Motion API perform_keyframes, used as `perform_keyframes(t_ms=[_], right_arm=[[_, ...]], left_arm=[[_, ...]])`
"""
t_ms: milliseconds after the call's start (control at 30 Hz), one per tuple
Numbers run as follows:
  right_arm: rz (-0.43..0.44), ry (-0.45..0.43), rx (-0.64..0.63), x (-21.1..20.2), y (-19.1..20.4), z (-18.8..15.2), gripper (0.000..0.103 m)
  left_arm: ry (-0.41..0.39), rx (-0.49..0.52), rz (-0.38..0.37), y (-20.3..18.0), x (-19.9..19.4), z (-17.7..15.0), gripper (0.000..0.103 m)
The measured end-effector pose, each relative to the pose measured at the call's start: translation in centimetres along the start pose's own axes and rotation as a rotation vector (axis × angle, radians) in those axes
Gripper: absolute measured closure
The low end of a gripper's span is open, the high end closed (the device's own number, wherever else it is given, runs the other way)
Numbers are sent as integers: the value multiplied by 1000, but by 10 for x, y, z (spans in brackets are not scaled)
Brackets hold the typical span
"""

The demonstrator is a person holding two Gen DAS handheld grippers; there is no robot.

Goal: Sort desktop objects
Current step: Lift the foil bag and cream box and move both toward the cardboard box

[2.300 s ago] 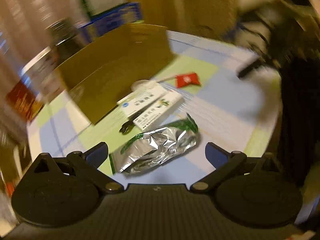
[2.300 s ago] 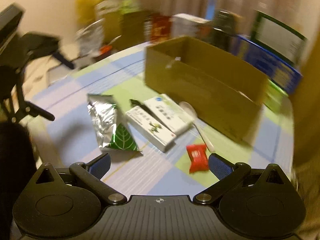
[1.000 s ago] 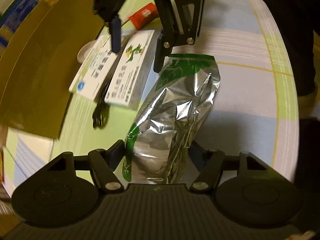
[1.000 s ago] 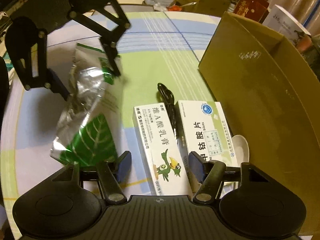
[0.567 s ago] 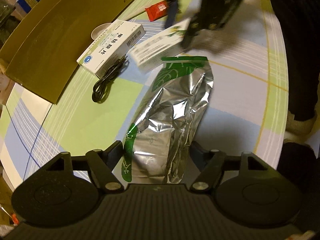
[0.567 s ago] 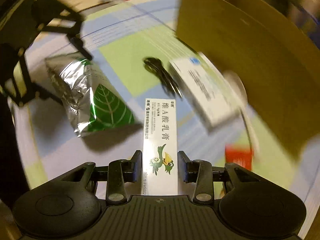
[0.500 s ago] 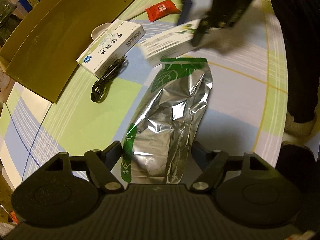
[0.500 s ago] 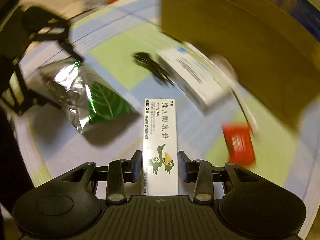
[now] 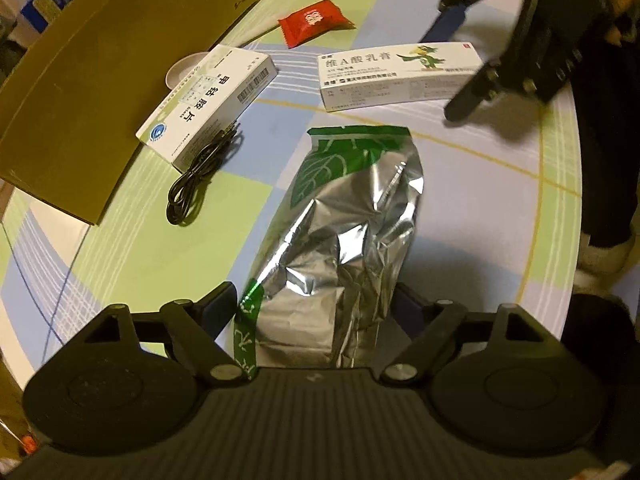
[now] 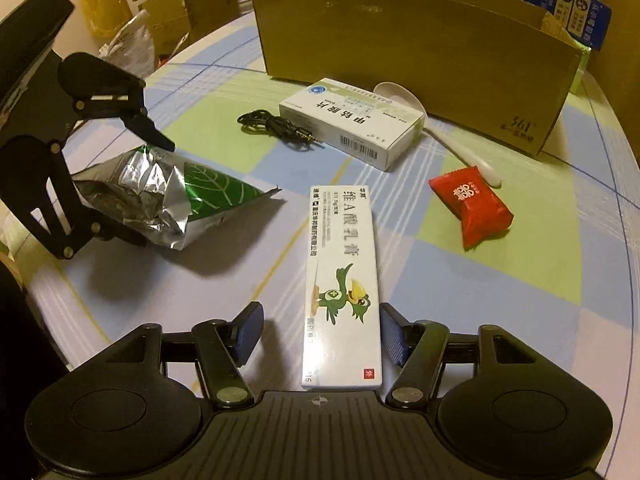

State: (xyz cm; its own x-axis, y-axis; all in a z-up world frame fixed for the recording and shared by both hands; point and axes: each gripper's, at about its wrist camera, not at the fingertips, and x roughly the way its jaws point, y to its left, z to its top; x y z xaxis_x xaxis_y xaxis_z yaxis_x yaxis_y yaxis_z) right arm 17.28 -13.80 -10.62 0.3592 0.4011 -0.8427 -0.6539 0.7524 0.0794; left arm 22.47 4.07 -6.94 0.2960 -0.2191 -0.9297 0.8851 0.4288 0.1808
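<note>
Right now the left gripper (image 9: 316,308) has its jaws spread around the near end of the foil bag (image 9: 344,232), the blue pads flanking it; whether they touch the foil I cannot tell. The bag is crinkled silver with a green leaf print, lying flat and pointing toward 12 o'clock in the left wrist view. The right gripper (image 10: 320,336) is spread too, with a clear gap on both sides of the cream box (image 10: 342,284), a long, flat white carton with a green bird printed on it, lying between the fingers.

The table (image 10: 500,292) is round, covered in a blue, green and white check cloth; its edge curves close at 3 o'clock in the left view, and bare cloth lies between the bag and that edge.

The cardboard box (image 10: 420,40) stands at 12 o'clock in the right view, open-topped and plain brown; its inside is hidden. Against its front wall lie a white pill box (image 10: 352,120) and a white spoon (image 10: 400,94), part of it behind the pill box. A coiled black cable (image 10: 276,124) touches the pill box at 9 o'clock. A glossy red packet (image 10: 472,206) sits at 2 o'clock from the cream box, apart from it.
</note>
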Motion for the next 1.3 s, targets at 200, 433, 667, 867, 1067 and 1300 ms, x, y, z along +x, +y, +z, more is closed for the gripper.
perform_keyframes(t_ms=[200, 433, 667, 867, 1067, 1300], right_arm=[[-34, -40, 4, -3, -2, 1, 44], [-44, -50, 16, 0, -2, 2, 44], [-62, -52, 24, 3, -2, 1, 50], [-86, -61, 8, 7, 1, 0, 67], [-96, -77, 48, 0, 3, -4, 68], [-116, -114, 155, -32, -4, -10, 68]], left_arm=[[58, -210, -6, 15, 0, 10, 42], [84, -272, -15, 11, 3, 15, 36], [79, -272, -54, 13, 10, 16, 30], [68, -384, -32, 13, 6, 13, 44], [57, -571, 1, 11, 1, 17, 53], [21, -725, -5, -1, -10, 28, 56]])
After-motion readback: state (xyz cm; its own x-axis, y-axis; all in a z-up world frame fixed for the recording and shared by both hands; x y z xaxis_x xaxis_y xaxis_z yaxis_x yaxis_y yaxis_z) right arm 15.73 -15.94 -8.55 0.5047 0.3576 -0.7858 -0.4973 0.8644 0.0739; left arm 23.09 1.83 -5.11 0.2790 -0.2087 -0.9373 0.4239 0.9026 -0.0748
